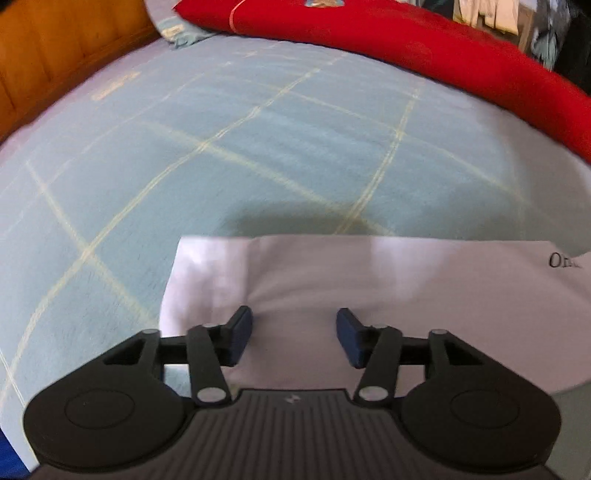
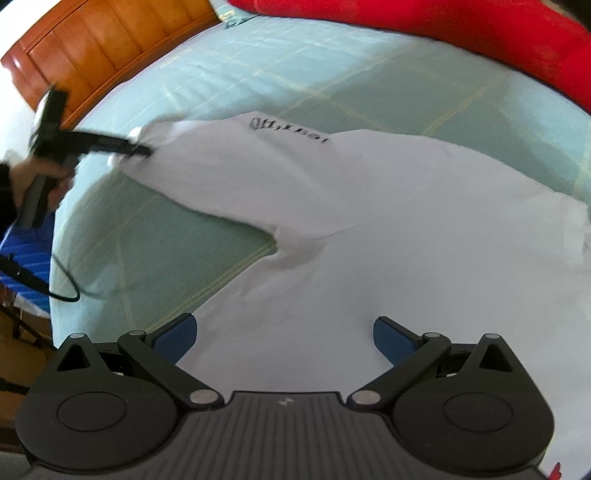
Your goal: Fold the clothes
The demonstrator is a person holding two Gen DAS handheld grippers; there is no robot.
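A white T-shirt (image 2: 332,206) with black lettering lies spread on a light blue checked bed cover (image 1: 221,147). In the left wrist view its sleeve end (image 1: 369,280) lies flat under my left gripper (image 1: 294,339), whose jaws stand apart with cloth between them. In the right wrist view the left gripper (image 2: 136,149) shows at the sleeve's far tip, blurred. My right gripper (image 2: 282,339) is wide open and empty, just above the shirt's body near its left edge.
A red blanket (image 1: 424,40) lies along the bed's far side, also in the right wrist view (image 2: 480,33). A wooden headboard (image 2: 92,48) stands at the left, with a pillow corner (image 1: 181,33) next to it. A black cable (image 2: 62,280) hangs off the bed's left edge.
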